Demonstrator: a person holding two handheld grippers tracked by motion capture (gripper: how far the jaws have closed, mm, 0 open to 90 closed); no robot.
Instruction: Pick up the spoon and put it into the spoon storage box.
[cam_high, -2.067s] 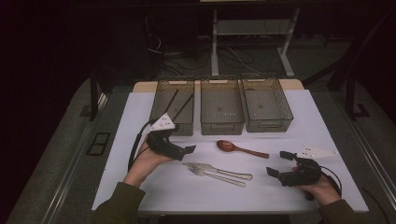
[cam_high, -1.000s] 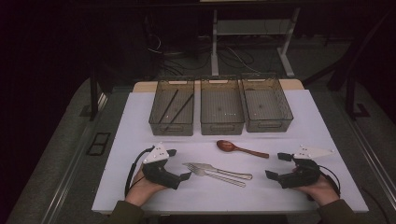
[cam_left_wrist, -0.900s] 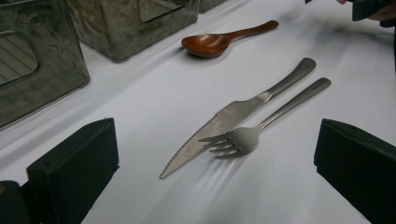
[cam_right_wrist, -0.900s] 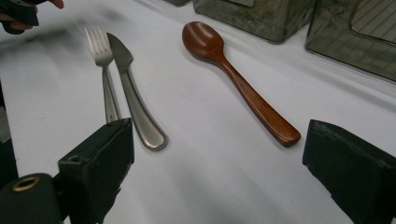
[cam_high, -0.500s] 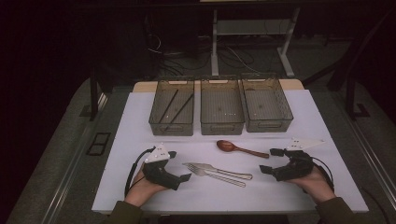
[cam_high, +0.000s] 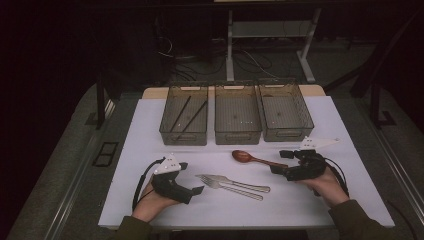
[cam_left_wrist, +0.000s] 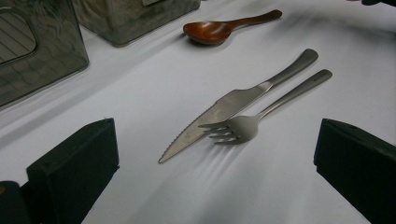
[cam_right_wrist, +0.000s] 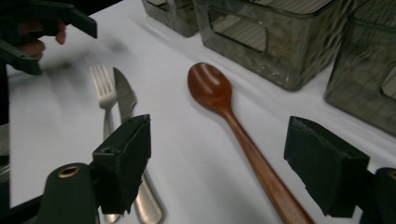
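While our right gripper (cam_high: 281, 162) is straddling the wooden spoon (cam_right_wrist: 233, 126), its jaws are just closing, not pinching yet.
The spoon is lying mid-table; our left gripper (cam_high: 192, 179) is staying spread.

Glossy wooden spoon (cam_right_wrist: 219, 95), brushed metal fork (cam_left_wrist: 238, 127) and knife (cam_left_wrist: 224, 109), smoky translucent plastic bins (cam_high: 237, 115)

Three clear bins (cam_high: 237, 120) stand in a row on the white table (cam_high: 150, 130) (the left bin holds two dark chopsticks (cam_high: 186, 117)); a fork (cam_high: 225, 186) and knife (cam_high: 240, 182) lie before them.
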